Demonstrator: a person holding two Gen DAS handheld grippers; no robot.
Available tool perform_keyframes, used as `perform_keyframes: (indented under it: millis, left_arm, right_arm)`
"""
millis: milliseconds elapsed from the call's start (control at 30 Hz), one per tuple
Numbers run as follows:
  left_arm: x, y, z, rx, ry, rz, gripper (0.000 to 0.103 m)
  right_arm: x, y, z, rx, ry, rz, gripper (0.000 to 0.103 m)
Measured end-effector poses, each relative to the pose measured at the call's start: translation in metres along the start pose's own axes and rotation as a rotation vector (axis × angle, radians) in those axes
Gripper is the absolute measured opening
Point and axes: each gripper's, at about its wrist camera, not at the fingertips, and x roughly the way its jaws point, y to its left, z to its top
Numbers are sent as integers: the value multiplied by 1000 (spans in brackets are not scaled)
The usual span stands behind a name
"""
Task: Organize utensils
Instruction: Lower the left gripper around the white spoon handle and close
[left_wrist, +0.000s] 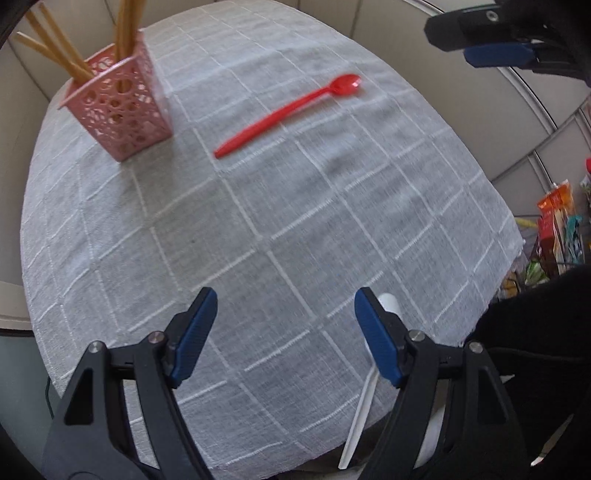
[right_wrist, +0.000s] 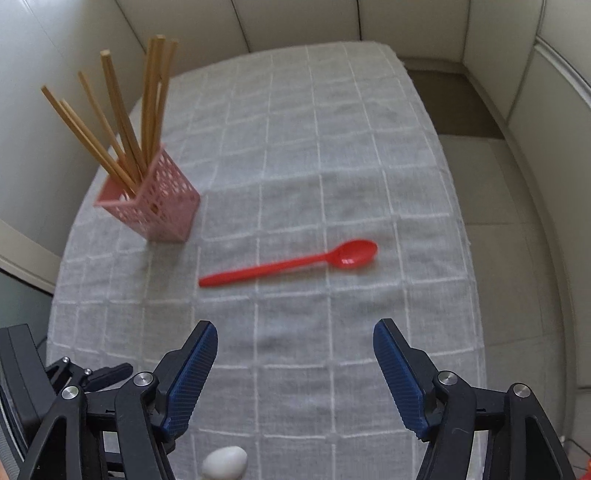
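Observation:
A red plastic spoon (left_wrist: 291, 110) (right_wrist: 288, 264) lies flat on the grey checked tablecloth (left_wrist: 258, 221) (right_wrist: 314, 147). To its left a pink perforated holder (left_wrist: 122, 107) (right_wrist: 159, 206) stands upright with several wooden chopsticks (left_wrist: 55, 48) (right_wrist: 122, 122) in it. A white spoon (left_wrist: 360, 417) (right_wrist: 224, 467) lies at the near table edge, partly hidden behind my left gripper's right finger. My left gripper (left_wrist: 284, 299) hangs open over bare cloth, holding nothing. My right gripper (right_wrist: 295, 330) is open and empty too, short of the red spoon; one of its fingers (left_wrist: 498, 55) shows at the left wrist view's top right.
Beige bench cushions (right_wrist: 517, 184) wrap around the table's far and right sides. Colourful packets (left_wrist: 557, 221) sit beyond the right table edge. A person's dark clothing (left_wrist: 535, 350) fills the lower right of the left wrist view.

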Motion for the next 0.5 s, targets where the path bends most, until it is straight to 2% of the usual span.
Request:
perform_keyframes:
  millis: [167,300,367,500]
  left_arm:
    - [7,-26,-7,78,42,-64,77]
    - [14,-43,-9,123,66,-89,76]
    - [20,-51,-8,143,79,-79,67]
    - [29,-62,-10,170,101,-62,56]
  right_arm:
    - [23,-9,-16,-20,108,-35,75]
    - [34,-14,-26,-29,157,-59,75]
    - [39,-18,-30,-26,173,-64,75]
    - [45,-26,-36,-15,194,-65,75]
